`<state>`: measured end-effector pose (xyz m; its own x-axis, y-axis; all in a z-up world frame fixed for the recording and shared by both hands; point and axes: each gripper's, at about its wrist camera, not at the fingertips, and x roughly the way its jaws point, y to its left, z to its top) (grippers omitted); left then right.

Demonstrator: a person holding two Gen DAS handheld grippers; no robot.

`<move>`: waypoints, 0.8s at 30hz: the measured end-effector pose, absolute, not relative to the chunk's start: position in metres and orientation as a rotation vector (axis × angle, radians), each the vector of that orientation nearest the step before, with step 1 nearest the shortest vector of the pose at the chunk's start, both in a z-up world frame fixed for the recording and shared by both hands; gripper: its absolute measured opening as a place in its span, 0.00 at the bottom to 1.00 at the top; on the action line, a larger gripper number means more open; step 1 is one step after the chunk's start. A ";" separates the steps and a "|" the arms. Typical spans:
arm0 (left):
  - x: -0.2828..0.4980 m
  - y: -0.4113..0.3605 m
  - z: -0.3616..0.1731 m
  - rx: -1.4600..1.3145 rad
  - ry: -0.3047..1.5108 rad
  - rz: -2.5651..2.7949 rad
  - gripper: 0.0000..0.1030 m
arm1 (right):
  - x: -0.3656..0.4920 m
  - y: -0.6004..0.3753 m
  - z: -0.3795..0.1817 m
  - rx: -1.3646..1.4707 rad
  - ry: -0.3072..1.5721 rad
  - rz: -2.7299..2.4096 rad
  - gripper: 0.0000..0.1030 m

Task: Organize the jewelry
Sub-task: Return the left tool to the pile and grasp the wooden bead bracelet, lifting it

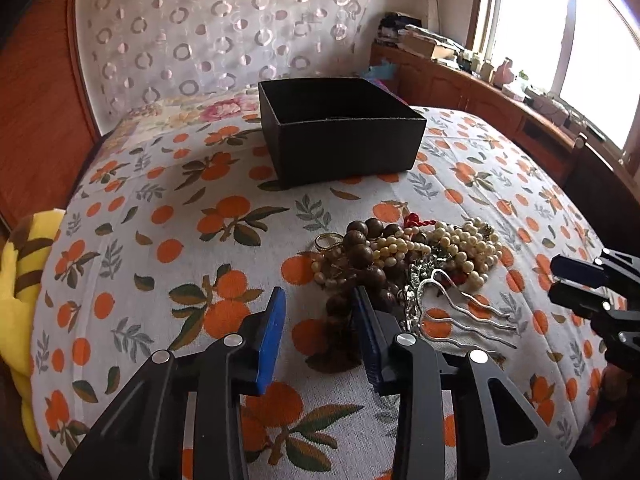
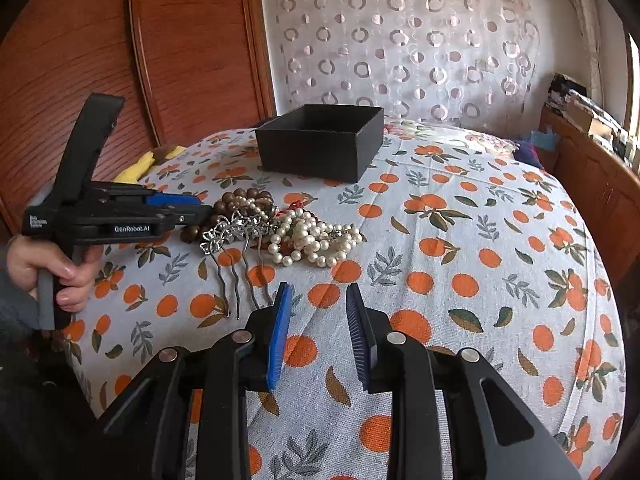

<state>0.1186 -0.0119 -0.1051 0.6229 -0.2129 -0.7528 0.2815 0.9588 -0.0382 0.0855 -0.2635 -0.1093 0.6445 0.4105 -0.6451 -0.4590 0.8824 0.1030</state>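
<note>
A pile of jewelry [image 1: 404,256] lies on the bed: brown wooden beads [image 1: 362,240], pearl strands [image 1: 460,248], a gold ring [image 1: 326,242] and a silver hair comb [image 1: 460,312]. The pile also shows in the right wrist view [image 2: 288,228]. An open black box [image 1: 340,128] stands behind it, also in the right wrist view [image 2: 320,140]. My left gripper [image 1: 320,312] is open and empty, its right finger at the near edge of the wooden beads. My right gripper [image 2: 318,308] is open and empty over bare bedspread, to the right of the comb's prongs [image 2: 240,276].
The bed has an orange-fruit print cover [image 2: 460,260]. A yellow striped plush [image 1: 20,280] lies at the left edge. A wooden wardrobe [image 2: 120,60] stands to the left and a cluttered wooden cabinet [image 1: 500,96] under the window to the right.
</note>
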 end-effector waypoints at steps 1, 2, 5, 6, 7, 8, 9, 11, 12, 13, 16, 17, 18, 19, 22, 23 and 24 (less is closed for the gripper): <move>0.118 -0.012 -0.105 0.091 0.853 -0.284 0.32 | 0.086 -0.264 -0.109 -0.069 0.715 0.491 0.30; 0.118 -0.013 -0.105 0.094 0.853 -0.284 0.32 | 0.085 -0.264 -0.109 -0.069 0.712 0.489 0.30; 0.116 -0.012 -0.104 0.096 0.856 -0.292 0.29 | 0.084 -0.264 -0.109 -0.074 0.707 0.485 0.30; 0.115 -0.012 -0.104 0.091 0.856 -0.298 0.27 | 0.084 -0.264 -0.110 -0.074 0.706 0.483 0.30; 0.114 -0.011 -0.105 0.081 0.855 -0.304 0.25 | 0.084 -0.264 -0.110 -0.075 0.707 0.481 0.30; 0.111 -0.010 -0.104 0.070 0.853 -0.306 0.24 | 0.085 -0.264 -0.110 -0.074 0.709 0.480 0.30; 0.109 -0.009 -0.104 0.067 0.851 -0.308 0.24 | 0.086 -0.264 -0.110 -0.073 0.711 0.479 0.30; 0.104 -0.009 -0.103 0.072 0.848 -0.311 0.20 | 0.086 -0.264 -0.110 -0.073 0.713 0.480 0.30; 0.102 -0.009 -0.102 0.077 0.847 -0.308 0.19 | 0.087 -0.264 -0.111 -0.073 0.715 0.480 0.30; 0.100 -0.009 -0.102 0.082 0.847 -0.305 0.19 | 0.087 -0.264 -0.111 -0.074 0.716 0.480 0.30; 0.100 -0.008 -0.102 0.078 0.847 -0.310 0.19 | 0.087 -0.264 -0.111 -0.073 0.716 0.480 0.30; 0.102 -0.008 -0.103 0.078 0.850 -0.307 0.19 | 0.087 -0.264 -0.111 -0.073 0.716 0.480 0.30; 0.103 -0.008 -0.103 0.079 0.853 -0.305 0.19 | 0.087 -0.264 -0.111 -0.072 0.716 0.479 0.30; 0.106 -0.008 -0.105 0.076 0.857 -0.309 0.19 | 0.087 -0.264 -0.111 -0.071 0.717 0.479 0.30; 0.113 -0.007 -0.108 0.066 0.867 -0.312 0.21 | 0.088 -0.264 -0.112 -0.069 0.720 0.480 0.30; 0.115 -0.006 -0.109 0.062 0.866 -0.313 0.21 | 0.088 -0.264 -0.112 -0.070 0.720 0.480 0.30; 0.115 -0.006 -0.109 0.065 0.866 -0.314 0.21 | 0.088 -0.264 -0.112 -0.071 0.720 0.480 0.30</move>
